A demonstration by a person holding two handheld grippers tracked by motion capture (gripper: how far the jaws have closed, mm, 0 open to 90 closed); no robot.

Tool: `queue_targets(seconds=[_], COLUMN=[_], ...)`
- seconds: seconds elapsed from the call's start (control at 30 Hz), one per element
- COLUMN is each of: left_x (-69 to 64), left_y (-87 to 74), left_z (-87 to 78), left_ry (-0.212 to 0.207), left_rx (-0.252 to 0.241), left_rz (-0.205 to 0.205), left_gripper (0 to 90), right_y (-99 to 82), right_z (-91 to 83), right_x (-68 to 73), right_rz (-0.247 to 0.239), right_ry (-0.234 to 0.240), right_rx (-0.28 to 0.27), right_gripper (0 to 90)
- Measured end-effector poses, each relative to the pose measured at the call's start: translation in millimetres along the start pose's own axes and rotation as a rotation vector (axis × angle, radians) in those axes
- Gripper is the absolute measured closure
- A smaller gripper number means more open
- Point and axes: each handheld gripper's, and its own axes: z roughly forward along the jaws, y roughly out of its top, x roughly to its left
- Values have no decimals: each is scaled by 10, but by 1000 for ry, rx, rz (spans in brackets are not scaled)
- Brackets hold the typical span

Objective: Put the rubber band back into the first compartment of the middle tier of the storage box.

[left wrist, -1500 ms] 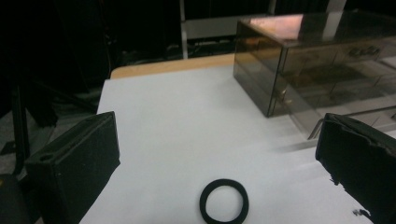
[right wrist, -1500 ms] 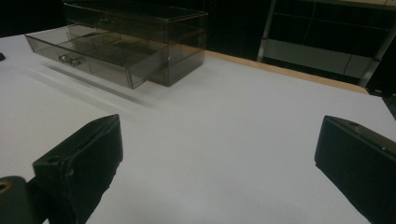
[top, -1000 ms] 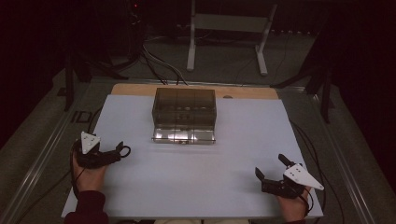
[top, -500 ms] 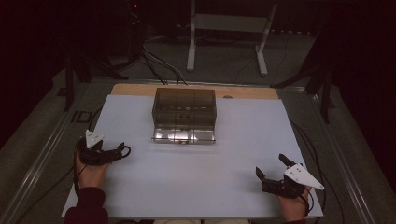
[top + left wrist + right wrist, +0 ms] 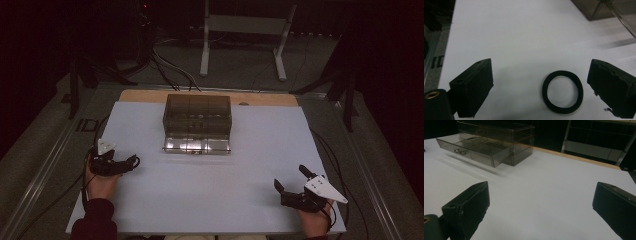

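Between the jaws of your left gripper (image 5: 541,87), a black ring (image 5: 562,91) lies flat on the white table (image 5: 524,37), nearer the right jaw, touching neither. These jaws stand wide and have just been closing. Your right gripper (image 5: 540,207) is likewise spread wide over bare tabletop. Beyond both, mid-table, sits a smoky clear box (image 5: 197,120) with its drawer (image 5: 471,148) pulled out.

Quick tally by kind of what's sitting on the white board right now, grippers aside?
Black elastic ring: 1, flat on the white board, between the left gripper's open fingers, untouched.
Smoky clear drawer box: 1, its drawer pulled out.
Total: 2
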Motion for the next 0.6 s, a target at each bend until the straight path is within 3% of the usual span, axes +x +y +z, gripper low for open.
queue_targets(seconds=[0.23,0.4,0.5,0.6], left_x=[-37,-58,-68,-43], left_y=[-4,-10,-28,-73], left_z=[45,46,60,67], left_ry=[3,-12,-17,-27], left_rx=[46,64,103,106], left_rz=[6,26,51,36], left_gripper=[206,424,551,637], right_y=[-2,-2,-3,-4], right_z=[1,1,1,0], right_x=[-2,-2,-4,-5], right_rz=[1,0,1,3], right_ry=[2,2,3,4], right_rx=[2,2,2,2], right_gripper=[14,15,14,15])
